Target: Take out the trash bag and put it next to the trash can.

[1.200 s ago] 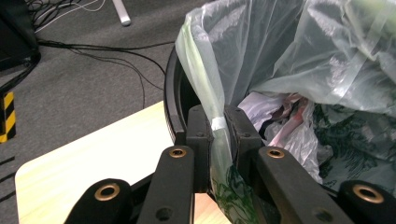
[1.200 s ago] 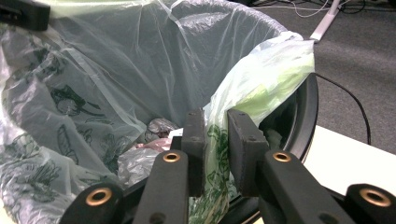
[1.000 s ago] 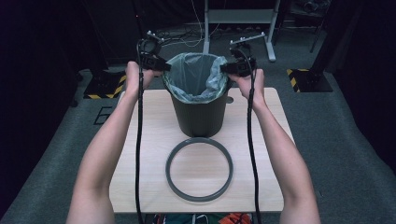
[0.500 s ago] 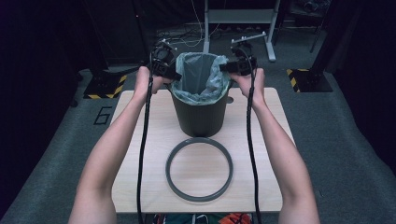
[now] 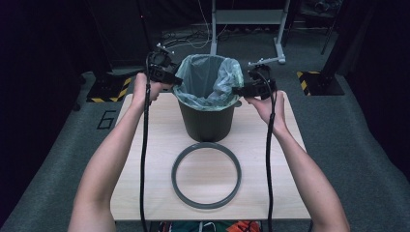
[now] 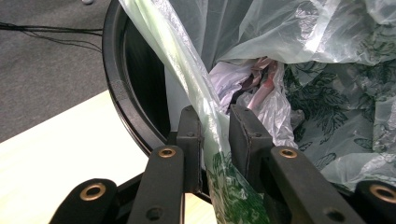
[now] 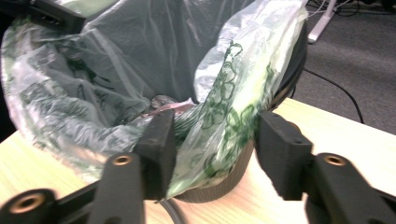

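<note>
From above, the dark bin (image 5: 207, 121) stands toward the far side of the bench (image 5: 145, 193), its pale green liner bag (image 5: 208, 82) puffed over the rim, and a grey ring (image 5: 207, 175) lies flat just near of it. The left tool (image 5: 175, 79) sits at the bin's left rim, the right tool (image 5: 237, 91) at its right rim. The left gripper view shows what the overhead cannot: the jaws pressed together on a fold of bag (image 6: 210, 140), with crumpled rubbish (image 6: 252, 84) down inside. The right gripper view shows its jaws spread, the bag's printed edge (image 7: 224, 126) loose between them.
</note>
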`<move>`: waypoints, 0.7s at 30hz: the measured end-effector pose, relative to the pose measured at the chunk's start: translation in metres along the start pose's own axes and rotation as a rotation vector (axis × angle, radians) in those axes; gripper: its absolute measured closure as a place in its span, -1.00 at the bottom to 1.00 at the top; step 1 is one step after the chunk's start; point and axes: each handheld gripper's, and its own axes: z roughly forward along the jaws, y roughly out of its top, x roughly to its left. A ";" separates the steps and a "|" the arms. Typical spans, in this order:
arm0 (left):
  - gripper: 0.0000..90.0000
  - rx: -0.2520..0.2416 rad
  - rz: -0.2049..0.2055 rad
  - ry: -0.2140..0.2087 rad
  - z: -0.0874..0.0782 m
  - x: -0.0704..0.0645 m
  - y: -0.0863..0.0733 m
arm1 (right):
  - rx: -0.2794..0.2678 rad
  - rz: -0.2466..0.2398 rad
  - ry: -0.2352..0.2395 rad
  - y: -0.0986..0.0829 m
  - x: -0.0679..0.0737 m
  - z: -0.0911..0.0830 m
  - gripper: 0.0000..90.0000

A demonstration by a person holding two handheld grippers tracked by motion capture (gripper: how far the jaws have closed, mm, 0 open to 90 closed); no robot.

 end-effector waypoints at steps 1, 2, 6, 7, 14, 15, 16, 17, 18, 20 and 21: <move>0.66 0.003 0.001 0.001 0.000 0.000 0.000 | -0.003 -0.002 0.007 -0.001 0.001 0.000 0.20; 0.66 0.003 0.001 0.000 -0.001 -0.001 0.000 | -0.007 0.000 0.017 -0.001 0.002 -0.001 0.26; 0.66 0.000 0.008 0.001 -0.001 -0.004 0.000 | -0.018 -0.002 0.045 -0.001 0.009 0.000 0.55; 0.66 0.001 0.010 0.000 -0.001 -0.004 0.001 | -0.019 -0.012 0.041 0.000 0.012 0.001 0.63; 0.66 0.004 0.022 -0.001 0.000 -0.008 0.002 | -0.039 0.011 0.097 0.013 0.020 0.004 0.92; 0.66 0.004 0.024 0.000 0.000 -0.008 0.003 | -0.048 0.019 0.105 0.016 0.021 0.004 0.92; 0.66 0.005 0.025 0.000 0.000 -0.008 0.003 | -0.057 0.023 0.108 0.020 0.022 0.004 0.93; 0.66 0.005 0.025 0.000 0.000 -0.008 0.003 | -0.066 0.027 0.111 0.023 0.023 0.003 0.94; 0.66 0.005 0.026 0.001 0.000 -0.009 0.003 | -0.076 0.034 0.118 0.026 0.023 0.003 0.94; 0.66 0.009 0.026 -0.002 0.000 -0.008 0.002 | -0.098 0.045 0.124 0.033 0.023 0.001 0.95; 0.66 0.012 0.027 -0.003 -0.001 -0.008 0.002 | -0.112 0.052 0.128 0.037 0.023 0.000 0.95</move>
